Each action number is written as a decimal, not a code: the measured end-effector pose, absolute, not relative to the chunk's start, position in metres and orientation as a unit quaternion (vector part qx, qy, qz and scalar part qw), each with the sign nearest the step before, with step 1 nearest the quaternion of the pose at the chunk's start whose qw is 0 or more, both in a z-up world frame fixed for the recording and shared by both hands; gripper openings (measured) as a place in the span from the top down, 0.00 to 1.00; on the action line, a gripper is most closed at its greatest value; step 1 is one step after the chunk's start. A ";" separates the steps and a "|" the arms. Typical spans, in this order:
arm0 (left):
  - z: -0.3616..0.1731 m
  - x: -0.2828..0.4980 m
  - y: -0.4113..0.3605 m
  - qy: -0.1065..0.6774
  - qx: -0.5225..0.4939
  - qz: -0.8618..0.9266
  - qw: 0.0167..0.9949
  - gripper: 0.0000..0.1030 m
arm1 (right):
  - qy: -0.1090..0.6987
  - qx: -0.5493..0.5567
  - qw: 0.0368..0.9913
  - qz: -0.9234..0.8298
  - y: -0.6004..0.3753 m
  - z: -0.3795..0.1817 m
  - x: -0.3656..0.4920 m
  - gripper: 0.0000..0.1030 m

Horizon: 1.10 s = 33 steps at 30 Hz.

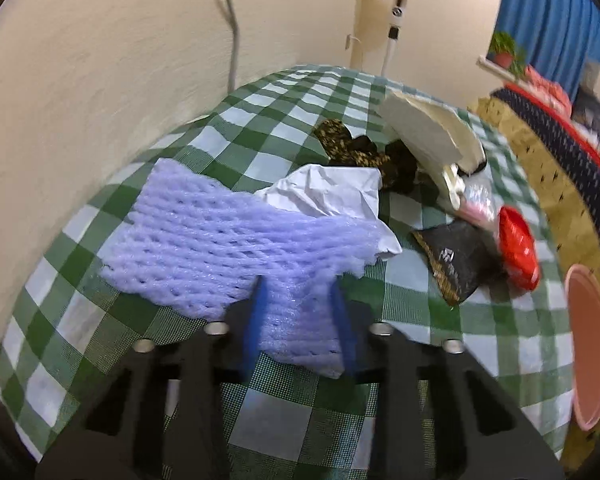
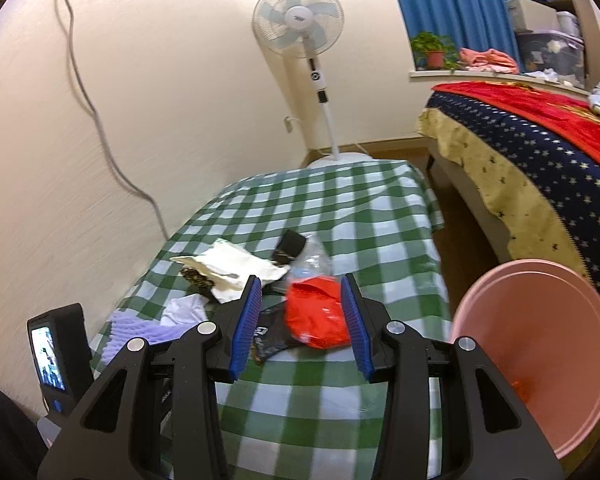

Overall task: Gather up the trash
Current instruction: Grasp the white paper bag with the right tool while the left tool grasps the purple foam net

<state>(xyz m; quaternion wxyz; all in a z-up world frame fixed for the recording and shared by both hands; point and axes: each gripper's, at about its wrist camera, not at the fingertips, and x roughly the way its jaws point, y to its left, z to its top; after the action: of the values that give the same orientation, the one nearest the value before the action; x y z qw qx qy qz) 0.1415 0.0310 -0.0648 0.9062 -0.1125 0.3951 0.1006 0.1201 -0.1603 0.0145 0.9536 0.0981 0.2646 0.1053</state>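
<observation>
A lavender foam net (image 1: 204, 248) lies on the green checked tablecloth (image 1: 292, 408). My left gripper (image 1: 298, 284) is shut on its near end, and the foam bunches between the blue pads. Behind it lie crumpled white paper (image 1: 328, 192), a white bag (image 1: 424, 132), a black packet (image 1: 452, 260) and a red wrapper (image 1: 518, 246). My right gripper (image 2: 300, 279) stands open above the table. The red wrapper (image 2: 316, 316) shows between its fingers, lying on the cloth beside the black packet (image 2: 272, 336). A pink bin (image 2: 540, 320) stands at the right.
A dark patterned wrapper (image 1: 348, 148) and clear plastic (image 2: 314, 260) lie in the pile. The wall runs along the table's left side, with a cable (image 2: 100, 128). A standing fan (image 2: 300, 20) is behind the table and a bed (image 2: 540, 148) to the right.
</observation>
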 end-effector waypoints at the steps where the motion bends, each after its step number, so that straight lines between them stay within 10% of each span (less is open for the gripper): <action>1: -0.064 0.140 0.033 0.392 -0.122 0.098 0.907 0.94 | 0.265 0.096 0.953 0.109 -0.156 0.014 0.122 0.59; 33: -0.054 0.136 0.059 0.341 -0.187 0.116 0.914 0.94 | 0.299 -0.008 0.928 0.220 -0.062 -0.010 0.203 0.63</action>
<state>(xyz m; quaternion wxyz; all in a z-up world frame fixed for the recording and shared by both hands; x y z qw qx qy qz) 0.1358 0.0593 -0.0542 0.9140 -0.1873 0.3406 0.1161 0.2032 -0.0621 -0.0099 0.9284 -0.0083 0.2993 0.2198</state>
